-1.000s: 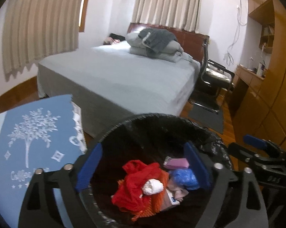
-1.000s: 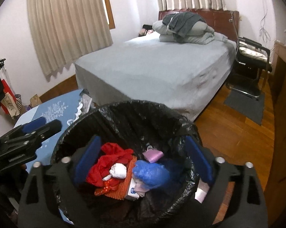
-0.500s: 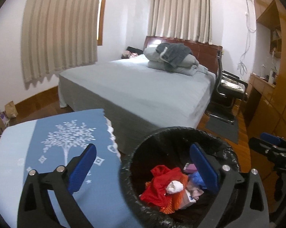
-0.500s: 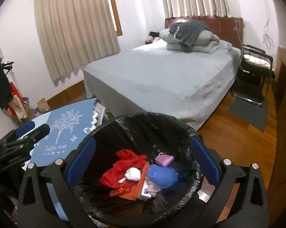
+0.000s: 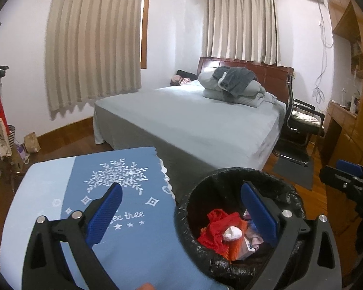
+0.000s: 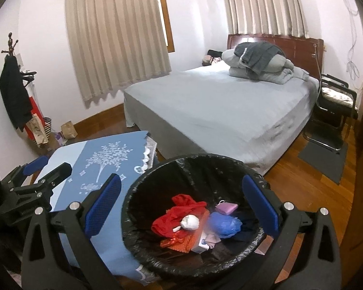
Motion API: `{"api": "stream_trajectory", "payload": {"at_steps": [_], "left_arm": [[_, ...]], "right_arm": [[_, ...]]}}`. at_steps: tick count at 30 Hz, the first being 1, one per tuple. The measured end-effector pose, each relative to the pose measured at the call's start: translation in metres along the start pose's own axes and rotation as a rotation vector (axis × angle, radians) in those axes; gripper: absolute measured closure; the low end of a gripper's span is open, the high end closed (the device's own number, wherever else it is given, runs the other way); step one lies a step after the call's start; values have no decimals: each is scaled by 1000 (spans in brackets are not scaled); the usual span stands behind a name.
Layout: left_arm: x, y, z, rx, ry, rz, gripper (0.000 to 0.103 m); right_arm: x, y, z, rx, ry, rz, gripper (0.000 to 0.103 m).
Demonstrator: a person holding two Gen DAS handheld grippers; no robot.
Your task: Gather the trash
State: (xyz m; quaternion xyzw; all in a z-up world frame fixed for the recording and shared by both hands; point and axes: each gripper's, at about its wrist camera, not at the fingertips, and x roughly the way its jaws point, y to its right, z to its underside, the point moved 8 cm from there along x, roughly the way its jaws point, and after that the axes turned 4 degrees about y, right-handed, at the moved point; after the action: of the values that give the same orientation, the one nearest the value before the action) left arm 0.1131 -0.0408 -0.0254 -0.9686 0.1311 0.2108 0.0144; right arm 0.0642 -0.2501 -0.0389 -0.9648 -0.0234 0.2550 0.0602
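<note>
Right wrist view shows the trash bin [image 6: 196,217] directly below and ahead, lined with a black bag [image 6: 157,181]. Inside it lie a red wrapper [image 6: 179,215], a white crumpled ball [image 6: 190,221], a blue plastic bag [image 6: 225,224] and a small purple pouch [image 6: 226,207]. The right gripper [image 6: 181,207] is wide open and holds nothing; its jaws have just been opening and only the air above the bin is between them. In the left wrist view the left gripper [image 5: 181,210] is also fully apart and empty after opening a little more; its right finger hangs over the bin [image 5: 239,220] and its left finger over the table [image 5: 85,205] with the blue cloth.

The main risk, I think, is the bag rim. It is loose and wrinkled, so a finger that goes low over it can catch the plastic and pull the liner or tip the bin. The second risk is the two grippers themselves: each one appears at the edge of the other's view, so they are near, and a turn toward each other can make them knock.

The bin stands just beside the table edge, and the bed [image 6: 217,111] is near behind both. The open floor [image 6: 309,181] lies to the right, toward the mat [image 6: 324,157] and the chair [image 6: 333,104], so this side gives the most room for moving. Whether more trash remains in the room I cannot tell.
</note>
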Motion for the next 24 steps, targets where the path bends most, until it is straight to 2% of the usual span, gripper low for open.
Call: {"api": "stream_trajectory", "payload": {"at_steps": [11, 24], "left_arm": [[-35, -4, -10, -5, 51, -15, 6], [-52, -6, -14, -10, 79, -25, 6]], "right_arm": [[-18, -23, -8, -35, 16, -29, 5], [-25, -38, -9, -53, 28, -49, 5]]}}
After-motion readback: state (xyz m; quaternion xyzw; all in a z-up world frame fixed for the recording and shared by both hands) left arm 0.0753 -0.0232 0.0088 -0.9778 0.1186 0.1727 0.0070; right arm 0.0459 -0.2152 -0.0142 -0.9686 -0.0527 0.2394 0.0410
